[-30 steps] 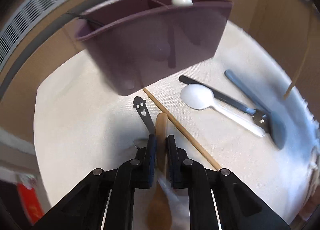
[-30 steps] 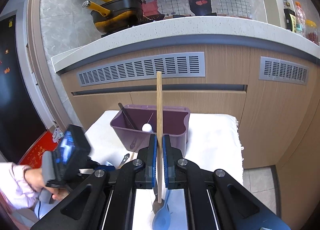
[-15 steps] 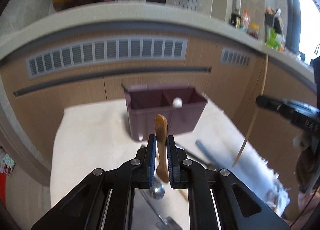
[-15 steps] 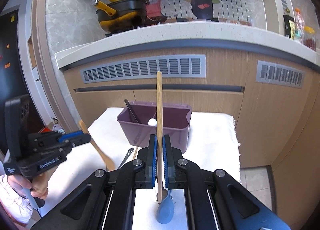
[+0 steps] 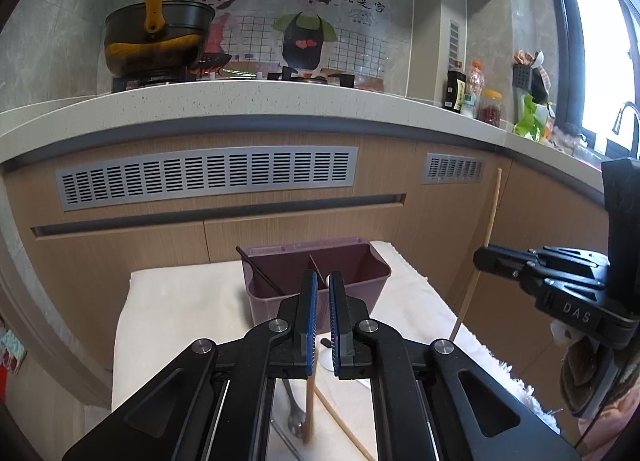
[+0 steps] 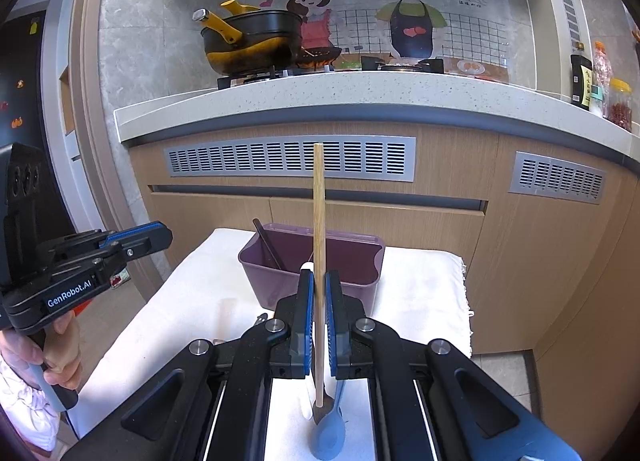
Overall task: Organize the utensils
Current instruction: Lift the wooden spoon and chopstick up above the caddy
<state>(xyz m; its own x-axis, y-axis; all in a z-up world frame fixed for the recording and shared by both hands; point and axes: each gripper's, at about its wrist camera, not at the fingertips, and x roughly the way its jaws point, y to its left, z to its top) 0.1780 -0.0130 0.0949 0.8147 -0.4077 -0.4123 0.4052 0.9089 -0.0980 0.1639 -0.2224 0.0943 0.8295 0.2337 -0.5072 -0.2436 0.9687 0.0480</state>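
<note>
My right gripper's (image 6: pixel 318 291) jaws clamped a chopstick (image 6: pixel 319 221) upright; my left gripper's (image 5: pixel 323 293) stood slightly parted, seemingly letting go a wooden spoon (image 5: pixel 309 409); next, lowering the chopstick into the purple caddy (image 6: pixel 352 261).

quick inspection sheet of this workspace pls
surface: white cloth over a small table
job's things: purple organizer holding a black utensil; wooden spoon blurred below the left gripper; loose chopstick, metal spoon and blue spoon on the cloth
clutter: nothing seen
grippers: right gripper shut on an upright chopstick; left gripper jaws nearly together, hold unclear
cables: nothing seen
surroundings: kitchen counter with a pot and bottles; vented cabinets behind
</note>
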